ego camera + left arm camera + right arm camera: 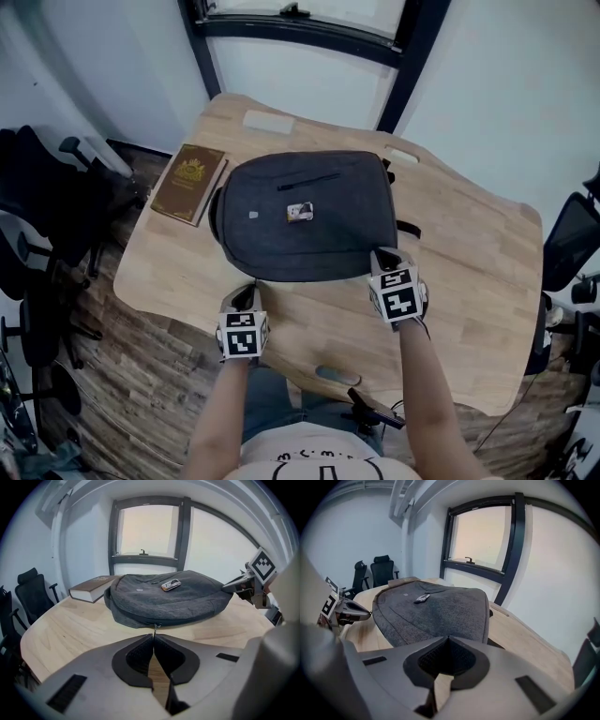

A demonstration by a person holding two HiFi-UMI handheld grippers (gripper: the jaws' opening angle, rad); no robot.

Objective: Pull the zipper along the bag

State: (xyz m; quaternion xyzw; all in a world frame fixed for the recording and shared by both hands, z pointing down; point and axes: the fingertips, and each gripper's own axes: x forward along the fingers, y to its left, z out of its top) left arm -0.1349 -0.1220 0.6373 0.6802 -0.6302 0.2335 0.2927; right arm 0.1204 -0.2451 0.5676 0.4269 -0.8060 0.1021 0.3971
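Grey bag [305, 220]; tool [153, 637] seemingly pinches zipper [155, 627].

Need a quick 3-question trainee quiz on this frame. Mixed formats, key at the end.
1. What do the left gripper's jaws pinch? A) a book page B) the zipper pull C) nothing
2. True or false: the brown book lies on top of the grey backpack.
3. Fill in: the right gripper is shut on the backpack's near ____ corner, as the head view shows it.
Key: 1 B; 2 false, it lies beside the backpack on the table; 3 right.
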